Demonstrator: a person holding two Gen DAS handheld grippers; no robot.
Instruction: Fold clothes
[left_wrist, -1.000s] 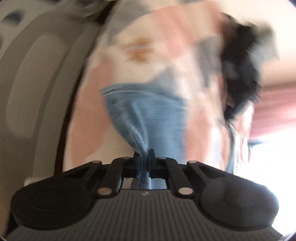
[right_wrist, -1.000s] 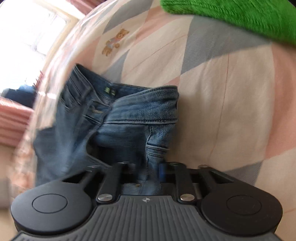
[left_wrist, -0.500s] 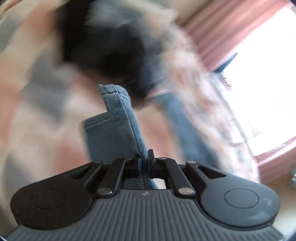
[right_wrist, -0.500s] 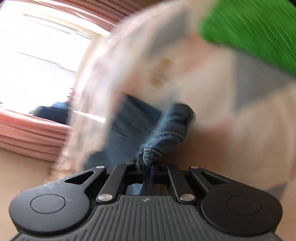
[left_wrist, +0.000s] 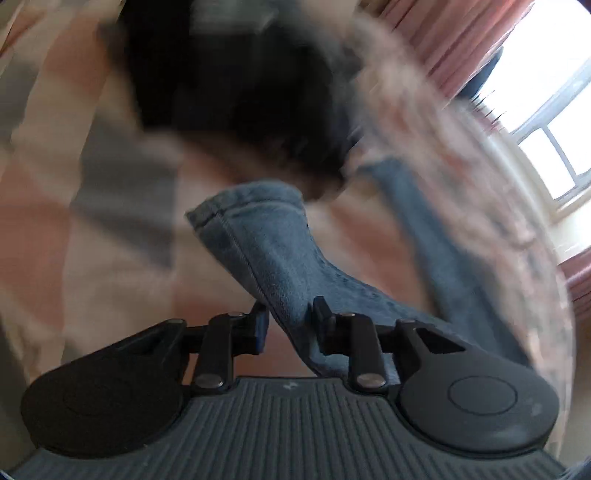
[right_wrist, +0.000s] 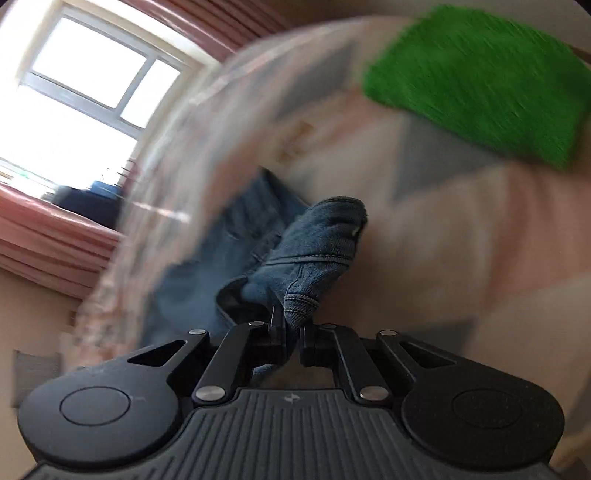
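A pair of blue jeans lies on a bed. In the left wrist view a hemmed leg end of the jeans (left_wrist: 266, 236) rises between the fingers of my left gripper (left_wrist: 290, 321). The jaws stand apart, and the denim leans on the right finger with bedding showing in the gap beside the left one. In the right wrist view my right gripper (right_wrist: 293, 332) is shut on a bunched, stitched edge of the jeans (right_wrist: 317, 240), lifted above the rest of the denim lying to the left. Both views are motion-blurred.
The bed cover (left_wrist: 110, 258) is a pink, cream and grey patchwork. A dark garment (left_wrist: 240, 85) lies beyond the jeans leg. A folded green towel (right_wrist: 476, 88) sits at the far right of the bed. A window (right_wrist: 92, 85) and pink curtains lie past the bed's edge.
My left gripper, clamped tight on the leg end before, has now opened. My right gripper closed on the jeans edge and lifted it. Both grippers swung towards the window side.
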